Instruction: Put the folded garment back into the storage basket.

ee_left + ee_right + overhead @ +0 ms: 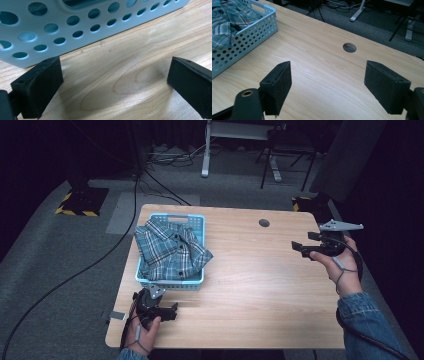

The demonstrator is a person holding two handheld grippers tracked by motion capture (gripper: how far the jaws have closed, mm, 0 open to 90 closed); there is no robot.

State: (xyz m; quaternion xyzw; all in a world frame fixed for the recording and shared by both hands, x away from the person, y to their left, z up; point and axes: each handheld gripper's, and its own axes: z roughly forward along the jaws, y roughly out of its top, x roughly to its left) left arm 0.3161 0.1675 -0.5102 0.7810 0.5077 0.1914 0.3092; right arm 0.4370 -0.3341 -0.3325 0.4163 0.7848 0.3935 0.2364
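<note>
A blue-and-white plaid shirt lies bunched in a light blue perforated basket on the left half of the wooden table, spilling over its right rim. My left gripper is low over the table just in front of the basket's near wall, open with nothing in it. In the left gripper view the jaws stand wide apart, with the basket's holed wall close ahead. My right gripper hovers near the table's right edge, pointing left, open and empty. Basket and shirt show at its far left.
A round cable hole sits near the table's far edge, also visible as the hole ahead of the right jaws. Black cables run across the grey floor on the left. Desk and chair legs stand beyond the table.
</note>
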